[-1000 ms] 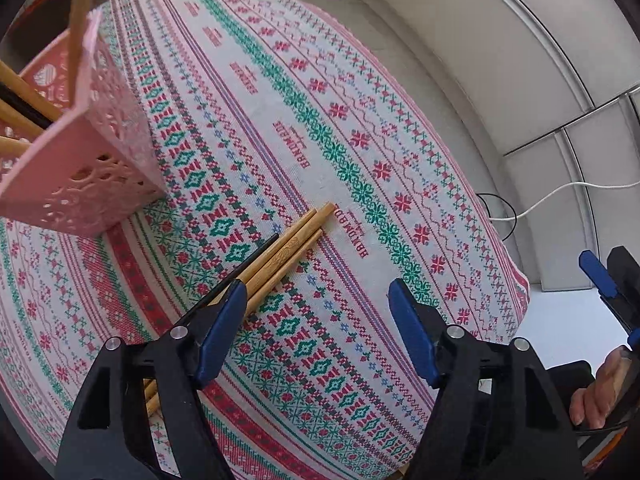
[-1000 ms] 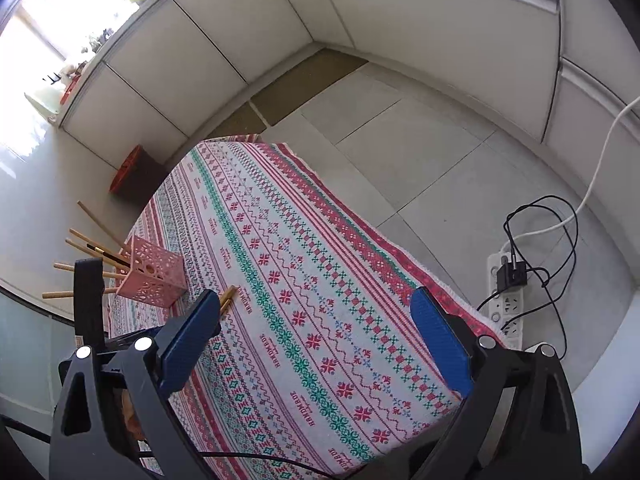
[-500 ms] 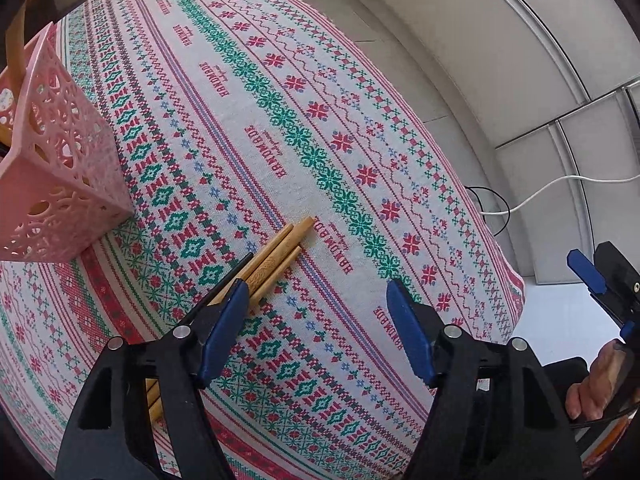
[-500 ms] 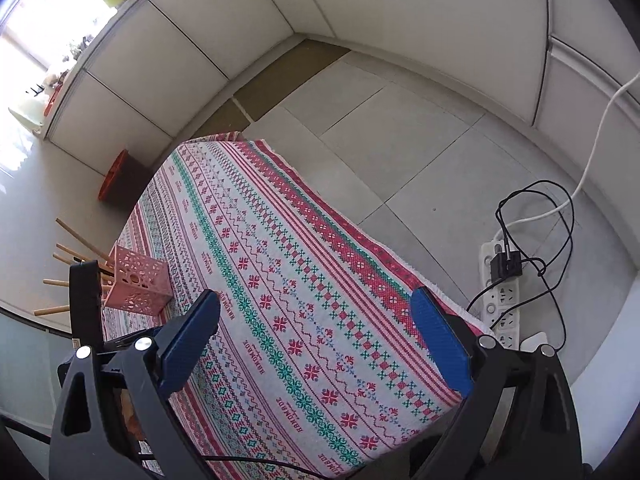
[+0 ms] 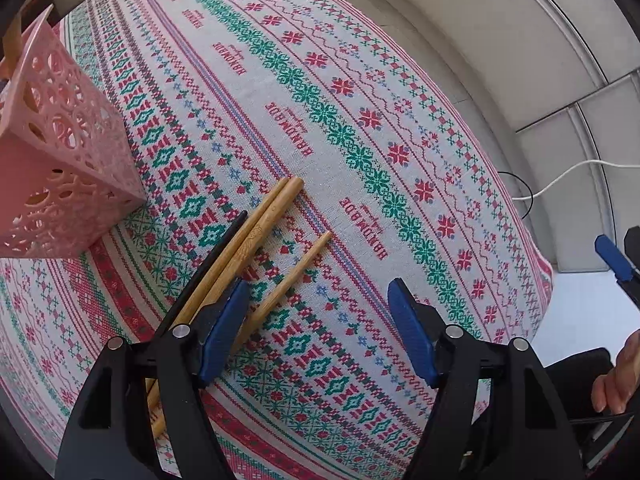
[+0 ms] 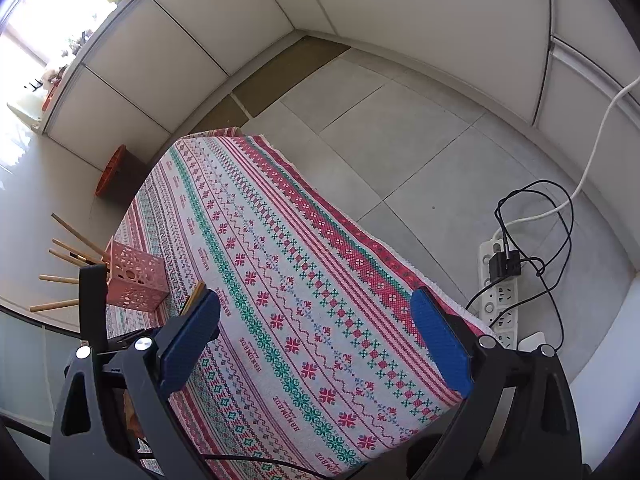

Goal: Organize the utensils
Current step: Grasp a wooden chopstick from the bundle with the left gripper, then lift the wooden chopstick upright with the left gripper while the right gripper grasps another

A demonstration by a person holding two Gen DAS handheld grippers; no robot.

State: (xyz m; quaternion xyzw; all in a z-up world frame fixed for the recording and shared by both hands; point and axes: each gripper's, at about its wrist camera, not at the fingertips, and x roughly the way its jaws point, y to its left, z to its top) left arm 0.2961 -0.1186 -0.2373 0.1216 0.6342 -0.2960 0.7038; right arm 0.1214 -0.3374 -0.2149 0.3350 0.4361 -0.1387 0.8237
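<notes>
Since a second ago we've drifted back a bit, so one more bamboo chopstick [image 5: 294, 276] now shows, lying apart from the bundle of chopsticks [image 5: 256, 228] on the worktop's cross-stitch tablecloth [image 5: 360, 152]. Our left claw [image 5: 320, 320] hangs over them, blue pads spread wide, gripping nothing. That pink lattice-cut plastic basket [image 5: 60, 152] stands near, more sticks poking out. Right claw [image 6: 316, 344] hovers higher, tilted down, spread too.

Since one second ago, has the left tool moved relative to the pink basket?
Yes. The left tool has backed away from the pink basket, which now looks smaller and farther up the tablecloth.
</notes>
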